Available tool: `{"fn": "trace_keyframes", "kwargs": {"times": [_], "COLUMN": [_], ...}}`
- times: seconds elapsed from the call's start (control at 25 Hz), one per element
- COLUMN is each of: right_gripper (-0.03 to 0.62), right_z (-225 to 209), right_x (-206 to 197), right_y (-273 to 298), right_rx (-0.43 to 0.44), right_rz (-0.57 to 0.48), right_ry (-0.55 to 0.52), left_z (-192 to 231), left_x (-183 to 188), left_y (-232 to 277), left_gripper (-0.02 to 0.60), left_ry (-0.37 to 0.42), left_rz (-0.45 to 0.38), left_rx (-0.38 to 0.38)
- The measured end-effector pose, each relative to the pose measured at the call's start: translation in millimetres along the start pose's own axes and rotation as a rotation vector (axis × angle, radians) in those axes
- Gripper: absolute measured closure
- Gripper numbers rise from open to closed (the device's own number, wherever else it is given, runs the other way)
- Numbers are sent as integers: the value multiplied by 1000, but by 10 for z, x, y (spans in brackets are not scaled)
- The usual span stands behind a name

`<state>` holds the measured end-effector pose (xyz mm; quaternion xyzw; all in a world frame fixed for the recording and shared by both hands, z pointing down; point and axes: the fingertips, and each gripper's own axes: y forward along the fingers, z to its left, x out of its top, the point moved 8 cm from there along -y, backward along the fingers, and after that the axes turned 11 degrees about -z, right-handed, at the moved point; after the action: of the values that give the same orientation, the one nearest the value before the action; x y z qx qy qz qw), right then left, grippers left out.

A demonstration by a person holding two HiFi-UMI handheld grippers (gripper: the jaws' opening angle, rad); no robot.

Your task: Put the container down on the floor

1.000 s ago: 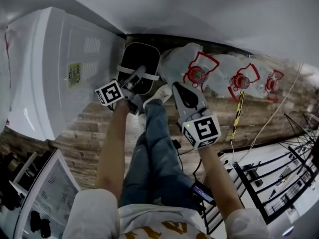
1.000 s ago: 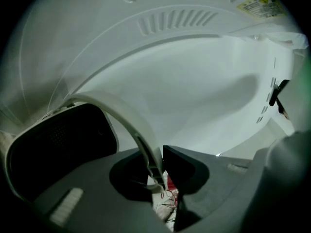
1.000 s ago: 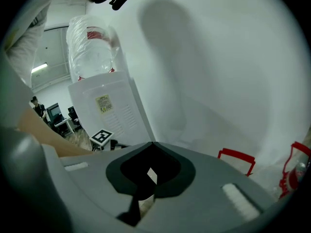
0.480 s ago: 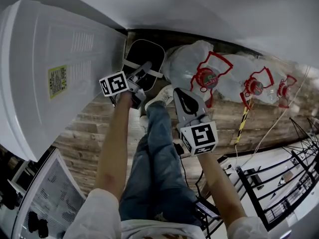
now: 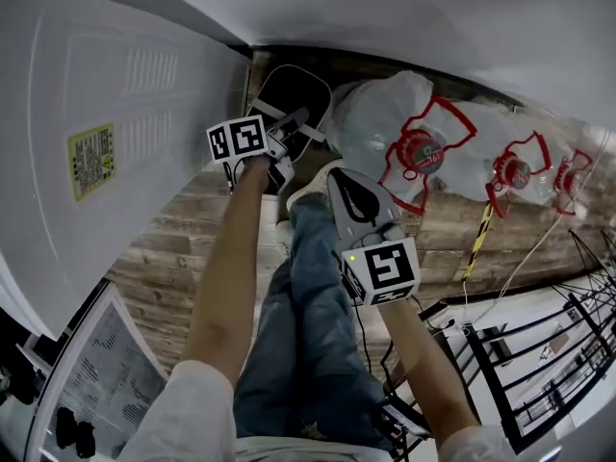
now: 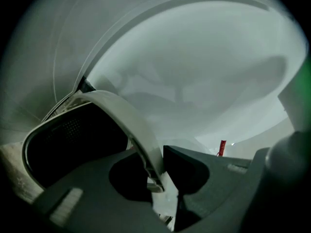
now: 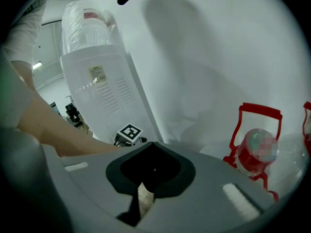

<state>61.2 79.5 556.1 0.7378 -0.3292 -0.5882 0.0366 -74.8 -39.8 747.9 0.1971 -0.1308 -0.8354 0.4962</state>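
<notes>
Against the wall in the head view, the black container [image 5: 289, 96] hangs by the wooden floor [image 5: 173, 258], between a white dispenser [image 5: 96, 133] and clear bottles [image 5: 399, 123], its white handle in the left gripper [image 5: 295, 123]. Left gripper view: jaws clamped on that handle [image 6: 133, 127]; the inside is dark, its contents unreadable. Right gripper view: the right gripper [image 7: 143, 191] has its jaws together, empty; only this view shows the bottle [image 7: 85, 25] atop the dispenser.

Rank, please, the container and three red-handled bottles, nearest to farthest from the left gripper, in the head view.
1. Container: held by left gripper.
2. Left bottle: just right.
3. Middle bottle: farther right.
4. Right bottle: right edge.
</notes>
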Motion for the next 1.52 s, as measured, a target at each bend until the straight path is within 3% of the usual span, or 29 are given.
{"fn": "trace_keyframes", "kwargs": {"times": [0.28,0.56,1.16,1.4,1.52], "right_gripper": [571,571,571,571,571], "right_z": [-15,26,2,-23,-45], "right_x": [-170,-223,-191,-137,-144], "right_y": [-11,14,106,147,170], "right_rx": [-14,-5,13,13,12], "right_rz": [21,35,44,37,34], "right_ry": [30,57,71,86,98], "left_z": [153,193,97,132,210], "left_x": [12,80,105,69,110], "left_y": [133,134,149,184,190], "left_gripper": [503,502,503,503,503], "left_ry": [64,83,139,131,118], "left_rz": [117,159,328,340,303], "left_rx": [55,75,30,49,71]}}
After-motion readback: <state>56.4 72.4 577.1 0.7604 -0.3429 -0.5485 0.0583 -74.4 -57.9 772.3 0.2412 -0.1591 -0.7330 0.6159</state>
